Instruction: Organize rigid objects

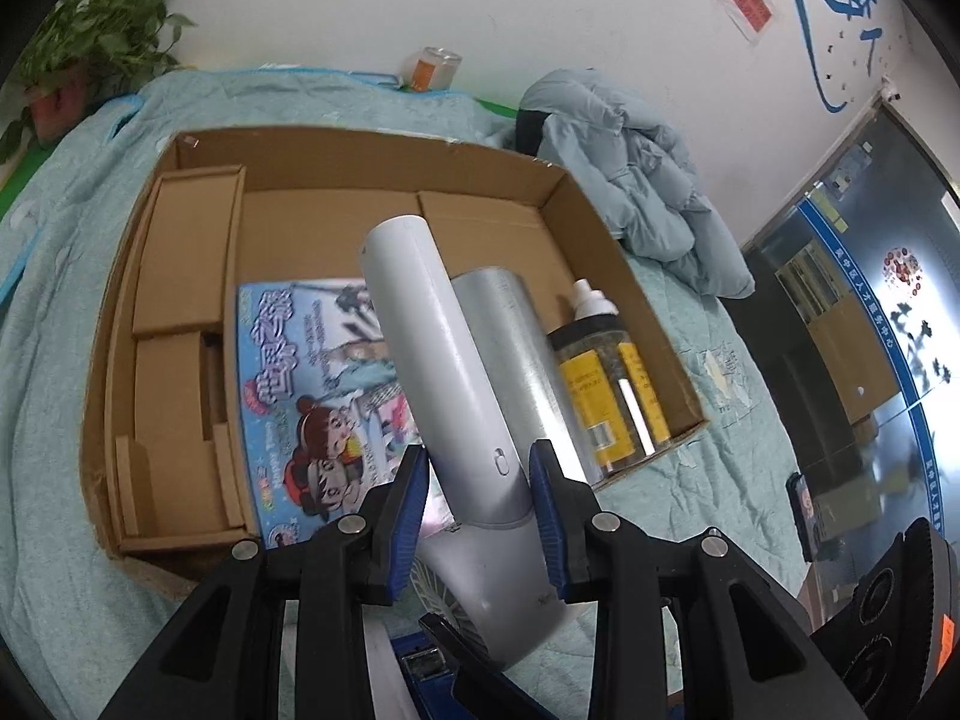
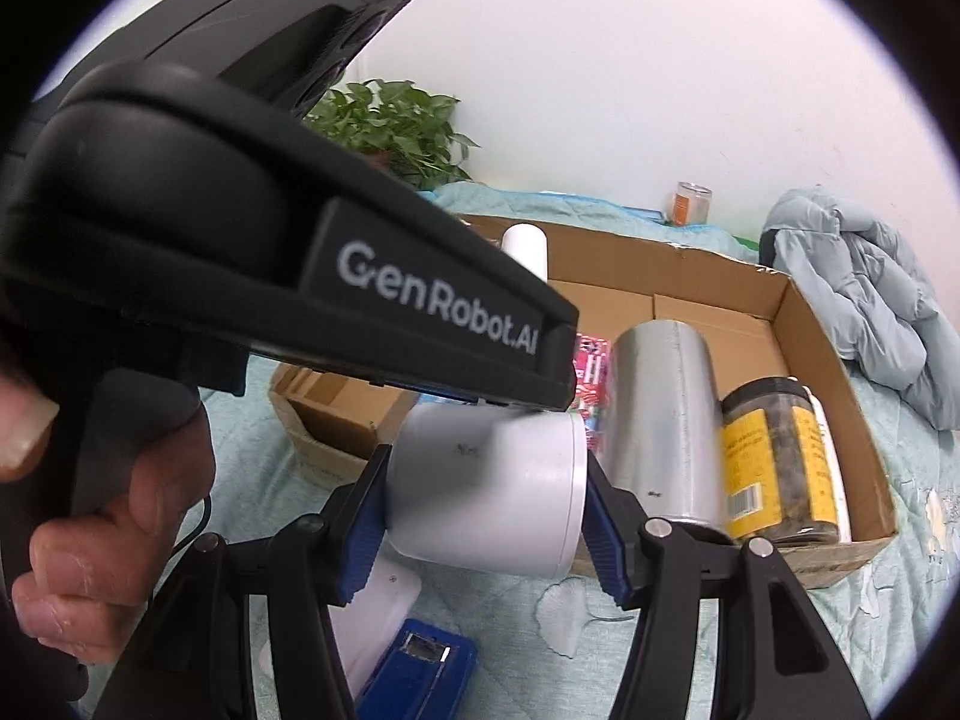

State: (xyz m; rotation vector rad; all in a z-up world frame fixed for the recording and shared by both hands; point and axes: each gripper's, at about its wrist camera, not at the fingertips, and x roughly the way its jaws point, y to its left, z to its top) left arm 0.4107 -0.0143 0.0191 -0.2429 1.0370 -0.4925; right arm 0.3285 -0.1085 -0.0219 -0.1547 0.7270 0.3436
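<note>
White hair dryer point(image 1: 420, 324) carried between both tools, over the near edge of an open cardboard box point(image 1: 372, 144) on a bed with a teal quilt point(image 1: 60, 360). Left gripper point(image 1: 479, 456) clenched on the dryer's handle just past the switch, jaws narrow, blue pads point(image 1: 543, 480) against its sides, handle running out over the box. Right gripper point(image 2: 486, 462) grasping the dryer's round barrel, jaws set wider, one pad on each flank. Seen from the right wrist: a person's hand point(image 2: 120, 516) wrapped round the grip of the left tool. Inside the box: a children's picture book point(image 1: 312, 372) lying flat, beside it a silver cylinder point(image 1: 516, 336), then a jar with a yellow label point(image 1: 591, 402) against the right wall; smaller cardboard boxes point(image 1: 186, 252) along the left wall. Pale blue jacket point(image 1: 648, 180) crumpled on the quilt beyond the box.
</note>
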